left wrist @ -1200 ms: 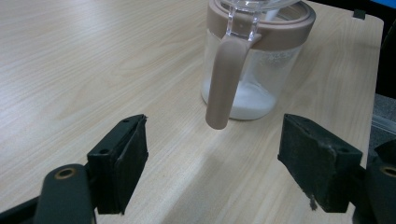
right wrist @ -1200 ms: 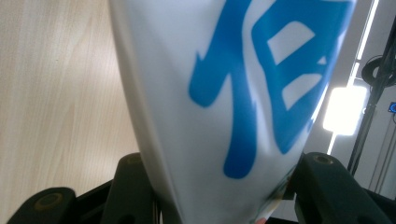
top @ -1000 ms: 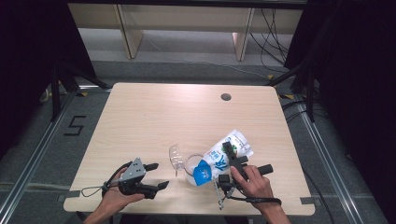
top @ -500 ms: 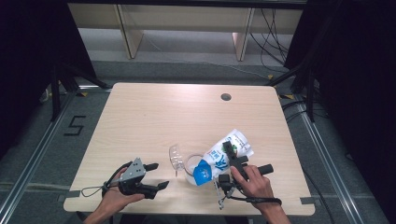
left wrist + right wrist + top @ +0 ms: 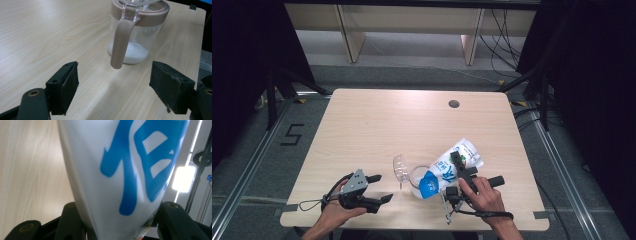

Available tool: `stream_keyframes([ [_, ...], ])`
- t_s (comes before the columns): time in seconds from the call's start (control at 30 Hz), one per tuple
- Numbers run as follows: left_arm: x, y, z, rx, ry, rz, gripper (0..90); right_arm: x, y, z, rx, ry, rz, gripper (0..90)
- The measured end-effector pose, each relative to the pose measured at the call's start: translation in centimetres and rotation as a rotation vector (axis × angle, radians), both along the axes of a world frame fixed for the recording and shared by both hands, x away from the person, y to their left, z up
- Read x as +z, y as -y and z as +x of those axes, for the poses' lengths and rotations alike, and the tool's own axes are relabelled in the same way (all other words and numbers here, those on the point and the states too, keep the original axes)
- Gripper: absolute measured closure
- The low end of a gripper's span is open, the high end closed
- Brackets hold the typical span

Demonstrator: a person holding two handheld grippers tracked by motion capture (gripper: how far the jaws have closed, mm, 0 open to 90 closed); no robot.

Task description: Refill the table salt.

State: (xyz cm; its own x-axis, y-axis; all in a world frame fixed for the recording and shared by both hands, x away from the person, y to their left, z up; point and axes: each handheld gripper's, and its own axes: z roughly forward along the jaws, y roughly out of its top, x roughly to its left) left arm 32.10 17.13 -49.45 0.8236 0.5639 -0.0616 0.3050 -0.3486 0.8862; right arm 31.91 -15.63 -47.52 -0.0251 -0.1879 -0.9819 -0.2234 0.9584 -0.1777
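Up close, left gripper (image 5: 113, 87) faces jug's (image 5: 136, 32) white powder (image 5: 135, 51).

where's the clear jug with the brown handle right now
In the high view the jug stands near the table's front edge, between the two hand-held grippers, with the tilted blue-and-white bag over its mouth. In the left gripper view it stands just ahead of the open jaws.

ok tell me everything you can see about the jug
The jug is clear plastic with a dusty-pink rim band and a long pink handle hanging down its side. Its clear lid is flipped open. It stands upright on the wooden table, near the front edge, with some white powder in the bottom. A white and blue bag tilts over its mouth. The left gripper faces the handle without touching it.
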Motion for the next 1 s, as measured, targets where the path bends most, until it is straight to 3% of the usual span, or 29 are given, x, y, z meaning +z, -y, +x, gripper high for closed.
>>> stream_keyframes([
  [0.53, -0.07, 0.04, 0.05, 0.007, -0.016, -0.009, 19.6, 0.04, 0.0, 0.01, -0.002, 0.005, 0.005, 56.3],
  [0.6, -0.14, 0.13, -0.03, 0.016, -0.036, -0.021, 19.1, 0.03, 0.01, 0.01, -0.002, 0.004, 0.003, 56.4],
  [1.0, -0.17, 0.14, -0.01, 0.017, -0.039, -0.02, 18.9, 0.06, -0.03, 0.01, -0.003, 0.009, 0.003, 56.6],
])
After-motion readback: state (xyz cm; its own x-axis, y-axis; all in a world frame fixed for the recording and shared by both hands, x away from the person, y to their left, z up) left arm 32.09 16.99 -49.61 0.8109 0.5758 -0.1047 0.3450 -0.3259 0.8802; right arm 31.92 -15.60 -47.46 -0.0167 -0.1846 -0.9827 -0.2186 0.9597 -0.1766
